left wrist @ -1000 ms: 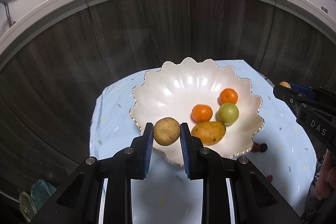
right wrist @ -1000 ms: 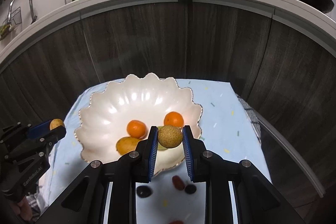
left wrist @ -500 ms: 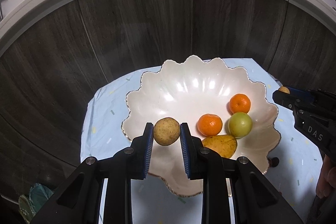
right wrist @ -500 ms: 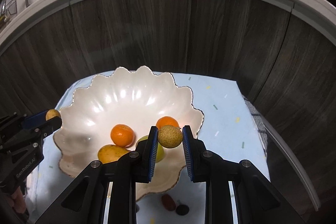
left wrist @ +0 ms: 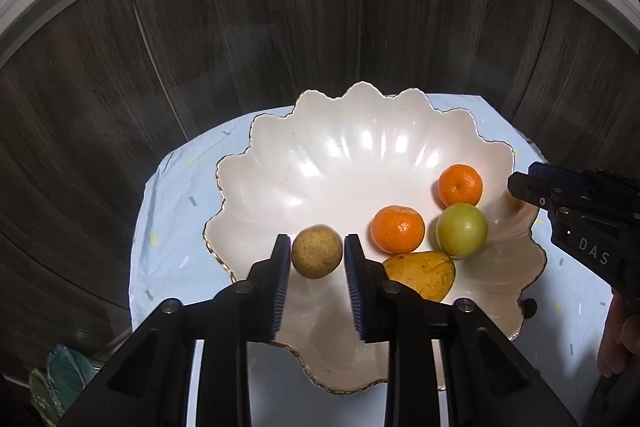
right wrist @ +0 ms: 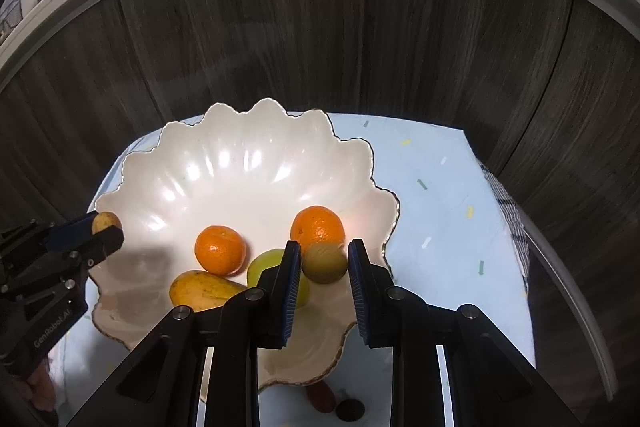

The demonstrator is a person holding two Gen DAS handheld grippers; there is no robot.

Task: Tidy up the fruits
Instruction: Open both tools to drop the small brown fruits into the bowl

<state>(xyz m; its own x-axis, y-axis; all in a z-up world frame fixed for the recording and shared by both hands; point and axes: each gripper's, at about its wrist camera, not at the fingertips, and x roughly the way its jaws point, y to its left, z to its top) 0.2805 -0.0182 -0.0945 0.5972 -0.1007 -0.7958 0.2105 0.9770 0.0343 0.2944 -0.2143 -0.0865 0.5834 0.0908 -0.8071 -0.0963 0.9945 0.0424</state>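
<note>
A white scalloped bowl (left wrist: 340, 163) (right wrist: 240, 167) sits on a light blue cloth. It holds two oranges (left wrist: 398, 229) (left wrist: 460, 185), a green fruit (left wrist: 461, 230) and a yellow mango (left wrist: 424, 274). My left gripper (left wrist: 316, 259) stands over the bowl's near left part with a brown round fruit (left wrist: 316, 257) between its pads; small gaps show on both sides. My right gripper (right wrist: 324, 263) is over the bowl's right side. A blurred brown-green fruit (right wrist: 324, 262) sits between its pads, a gap at the right pad.
The cloth (right wrist: 432, 187) covers a small table against dark wood cabinet doors (left wrist: 280, 27). Small dark and red fruits (right wrist: 332, 401) lie on the cloth in front of the bowl. A counter with dishes runs above.
Both grippers moved forward and down over the bowl. Both jaws have widened a little around their fruits. The right gripper's fruit looks blurred, as if moving.
</note>
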